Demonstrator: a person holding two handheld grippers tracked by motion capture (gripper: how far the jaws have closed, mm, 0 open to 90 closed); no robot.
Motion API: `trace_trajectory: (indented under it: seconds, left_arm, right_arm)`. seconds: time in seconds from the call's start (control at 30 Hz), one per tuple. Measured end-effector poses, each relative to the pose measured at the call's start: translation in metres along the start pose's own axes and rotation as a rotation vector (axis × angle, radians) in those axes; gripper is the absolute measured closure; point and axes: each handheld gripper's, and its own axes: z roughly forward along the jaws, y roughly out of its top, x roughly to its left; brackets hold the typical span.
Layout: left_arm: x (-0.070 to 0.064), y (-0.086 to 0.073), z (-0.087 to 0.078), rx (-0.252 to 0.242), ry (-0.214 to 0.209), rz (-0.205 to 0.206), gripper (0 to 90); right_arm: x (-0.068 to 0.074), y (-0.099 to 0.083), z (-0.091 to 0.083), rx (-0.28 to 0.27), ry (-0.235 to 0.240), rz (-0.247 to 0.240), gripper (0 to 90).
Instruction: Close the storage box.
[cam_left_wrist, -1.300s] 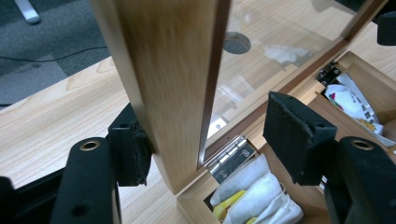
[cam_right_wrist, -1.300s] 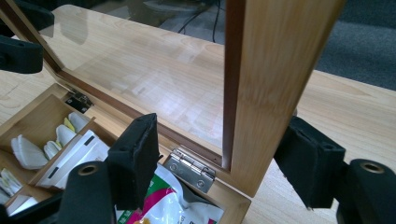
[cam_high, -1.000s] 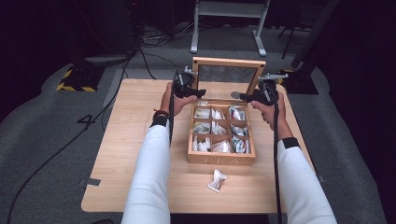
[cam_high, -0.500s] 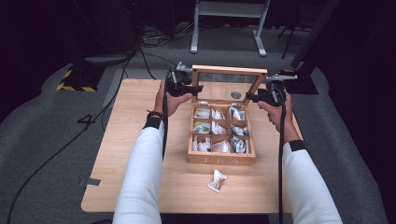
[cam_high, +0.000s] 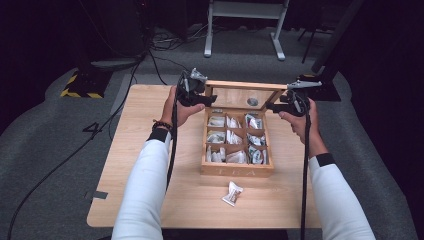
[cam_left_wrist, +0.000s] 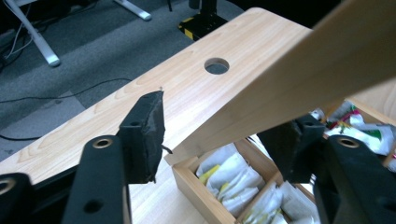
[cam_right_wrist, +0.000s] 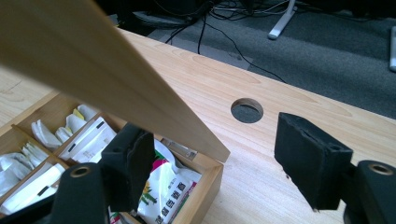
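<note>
Lid (cam_high: 242, 95) of tea box (cam_high: 237, 170) half raised between left gripper (cam_high: 196, 96) and right gripper (cam_high: 280, 106) (jaws of both apart, straddling its edges)

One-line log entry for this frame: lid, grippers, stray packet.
lid: raised, tilted over tea box | left gripper: open, straddling lid corner | right gripper: open, straddling lid corner | packet: on table

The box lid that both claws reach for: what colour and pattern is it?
Pale tan wood with fine straight grain on the lid; clearest in the left gripper view.
</note>
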Motion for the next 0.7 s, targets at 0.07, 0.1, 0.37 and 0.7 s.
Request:
trace_trajectory:
  seconds: [0.07, 0.1, 0.37, 0.7]
  left_arm:
    - [-0.002, -0.001, -0.004, 0.009, 0.003, 0.018, 43.4]
    - [-0.003, -0.001, -0.006, 0.012, 0.007, 0.023, 43.4]
    - [-0.012, -0.003, -0.019, 0.038, 0.007, 0.069, 49.5]
    - [-0.024, -0.015, -0.027, 0.030, -0.007, 0.078, 48.4]
  right_arm:
    - [0.001, -0.001, -0.003, -0.004, 0.015, -0.002, 29.4]
    - [0.001, -0.002, -0.004, -0.006, 0.019, -0.004, 29.3]
    - [0.006, -0.003, -0.019, -0.039, 0.049, -0.016, 29.6]
    - [0.019, -0.012, -0.030, -0.044, 0.058, -0.084, 30.1]
